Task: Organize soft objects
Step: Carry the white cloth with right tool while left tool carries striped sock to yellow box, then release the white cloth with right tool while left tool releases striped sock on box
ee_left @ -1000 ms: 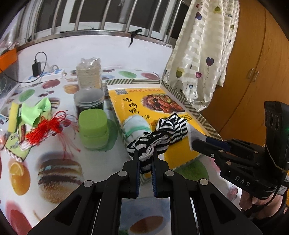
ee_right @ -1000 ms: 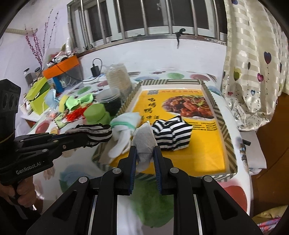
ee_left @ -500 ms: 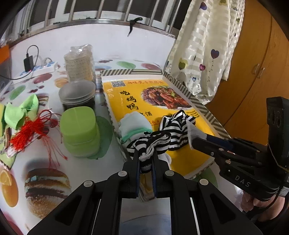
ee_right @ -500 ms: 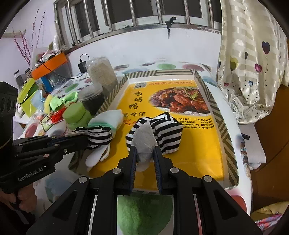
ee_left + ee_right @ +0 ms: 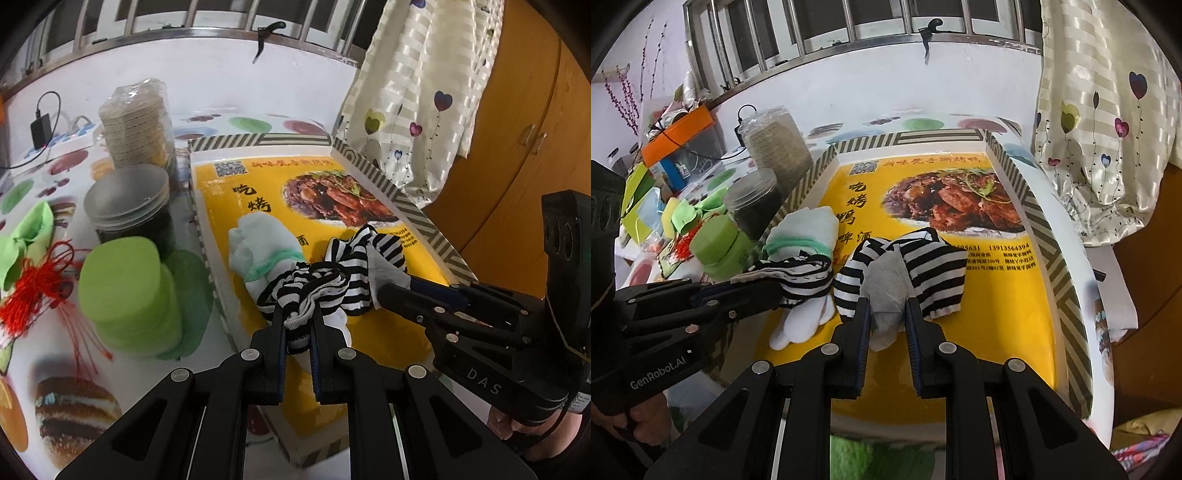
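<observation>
A black-and-white striped sock [image 5: 354, 266] [image 5: 931, 269] is stretched between both grippers over the yellow printed tray [image 5: 369, 354] [image 5: 997, 332]. My left gripper [image 5: 298, 325] [image 5: 798, 284] is shut on its striped cuff. My right gripper [image 5: 886, 314] [image 5: 384, 291] is shut on the sock's grey-white toe end. A white sock with a green band [image 5: 258, 243] [image 5: 809, 229] lies in the tray just left of the striped one, partly under it.
Left of the tray stand a green lidded tub [image 5: 125, 291], a dark jar with a clear lid [image 5: 129, 203] and a wrapped stack of discs [image 5: 136, 122]. A red tassel [image 5: 33, 288] and green cloth [image 5: 29, 232] lie further left. A curtain [image 5: 424, 92] hangs at the right.
Both grippers have moved forward over the tray with the striped sock held between them. The sock's bunched body now rests lower in the tray.
</observation>
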{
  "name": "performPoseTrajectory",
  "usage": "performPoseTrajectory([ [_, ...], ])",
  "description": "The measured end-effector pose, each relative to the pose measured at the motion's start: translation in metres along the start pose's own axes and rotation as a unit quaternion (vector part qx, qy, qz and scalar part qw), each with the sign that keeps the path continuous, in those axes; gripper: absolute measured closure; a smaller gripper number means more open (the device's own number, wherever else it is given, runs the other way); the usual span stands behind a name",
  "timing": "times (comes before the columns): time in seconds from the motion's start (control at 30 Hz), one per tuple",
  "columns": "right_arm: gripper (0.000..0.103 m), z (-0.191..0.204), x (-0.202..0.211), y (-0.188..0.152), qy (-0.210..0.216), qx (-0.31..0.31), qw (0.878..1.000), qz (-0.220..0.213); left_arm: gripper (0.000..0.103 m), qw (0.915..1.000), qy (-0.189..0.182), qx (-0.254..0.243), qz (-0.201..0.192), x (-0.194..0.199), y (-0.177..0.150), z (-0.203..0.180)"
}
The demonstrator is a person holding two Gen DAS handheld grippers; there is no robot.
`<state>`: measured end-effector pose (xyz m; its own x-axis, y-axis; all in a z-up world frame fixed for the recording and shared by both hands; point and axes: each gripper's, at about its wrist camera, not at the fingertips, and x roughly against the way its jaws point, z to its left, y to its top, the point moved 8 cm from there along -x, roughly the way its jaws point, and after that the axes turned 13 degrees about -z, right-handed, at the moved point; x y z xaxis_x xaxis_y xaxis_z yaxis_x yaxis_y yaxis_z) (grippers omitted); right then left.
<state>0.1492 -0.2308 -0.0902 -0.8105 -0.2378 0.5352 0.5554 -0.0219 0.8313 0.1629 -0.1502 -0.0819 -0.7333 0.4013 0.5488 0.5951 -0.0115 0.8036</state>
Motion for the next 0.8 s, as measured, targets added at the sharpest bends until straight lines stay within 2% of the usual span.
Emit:
performPoseTrajectory([
  [0.33, 0.083, -0.009, -0.011, 0.017, -0.009, -0.009, 1.0, -0.01, 0.092, 1.0, 0.005, -0.002, -0.002, -0.024, 0.014, -0.003],
  [0.37, 0.083, -0.009, -0.011, 0.017, -0.009, -0.01, 1.0, -0.009, 0.091, 1.0, 0.005, -0.002, -0.003, -0.025, 0.015, -0.003],
  [0.4, 0.082, -0.009, -0.011, 0.017, -0.008, -0.01, 1.0, -0.01, 0.085, 1.0, 0.006, -0.003, -0.005, -0.026, 0.016, -0.003],
  [0.5, 0.076, -0.007, -0.007, 0.016, -0.008, -0.007, 1.0, -0.014, 0.074, 1.0, 0.001, -0.003, -0.007, -0.025, 0.017, -0.006],
  [0.53, 0.068, -0.006, -0.005, 0.017, -0.007, -0.006, 1.0, -0.018, 0.072, 1.0, -0.002, -0.003, -0.009, -0.023, 0.018, -0.007],
  [0.6, 0.061, -0.004, 0.0, 0.018, -0.008, -0.003, 1.0, -0.025, 0.069, 0.9999, -0.006, -0.005, -0.013, -0.018, 0.019, -0.01],
  [0.8, 0.061, -0.002, 0.01, 0.018, -0.012, -0.003, 0.999, -0.032, 0.068, 0.9998, -0.002, -0.009, -0.02, -0.008, 0.019, -0.011],
])
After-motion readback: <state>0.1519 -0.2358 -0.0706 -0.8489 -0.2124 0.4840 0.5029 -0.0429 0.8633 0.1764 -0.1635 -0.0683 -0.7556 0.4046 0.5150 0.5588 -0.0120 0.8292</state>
